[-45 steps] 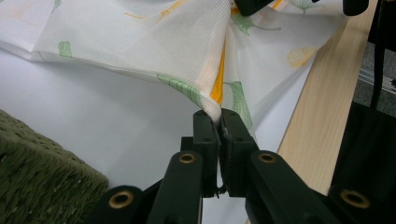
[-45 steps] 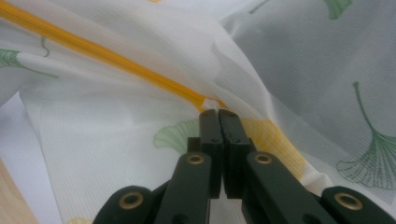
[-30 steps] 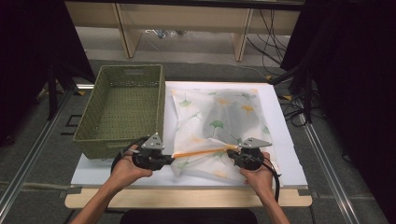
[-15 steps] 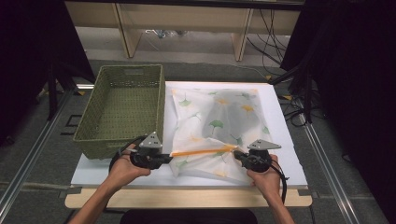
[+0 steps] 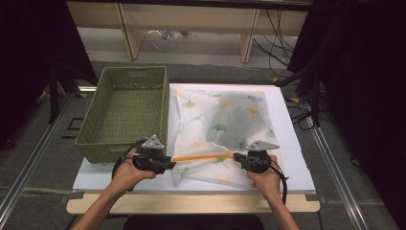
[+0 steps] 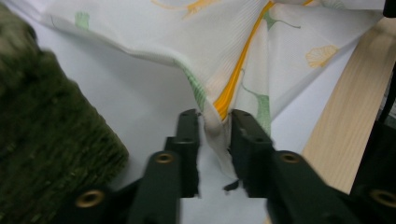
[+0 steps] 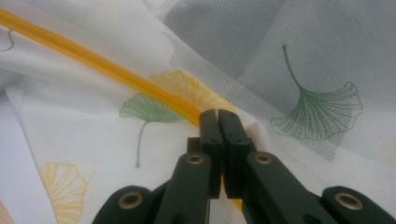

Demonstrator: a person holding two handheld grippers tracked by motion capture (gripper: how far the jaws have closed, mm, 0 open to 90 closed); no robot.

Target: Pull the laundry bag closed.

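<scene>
High view: we stretch the leaf-print cloth (image 5: 225, 134) by its orange hem between both grippers at the desk's (image 5: 297, 172) near edge, basket (image 5: 127, 112) close left. Left gripper (image 6: 215, 121) view: jaws have just been opening, cloth loose between them. Right gripper (image 7: 218, 116) view: jaws clamp the hem; next, probably lay it flat rightward.

Green woven basket (image 5: 127, 112) at left on the white board (image 5: 297, 163), apparently empty. Wooden worktop (image 5: 191, 203) edge beneath. Dark cables (image 5: 306, 103) trailing at right. Pale shelving frame (image 5: 186, 28) behind.
</scene>
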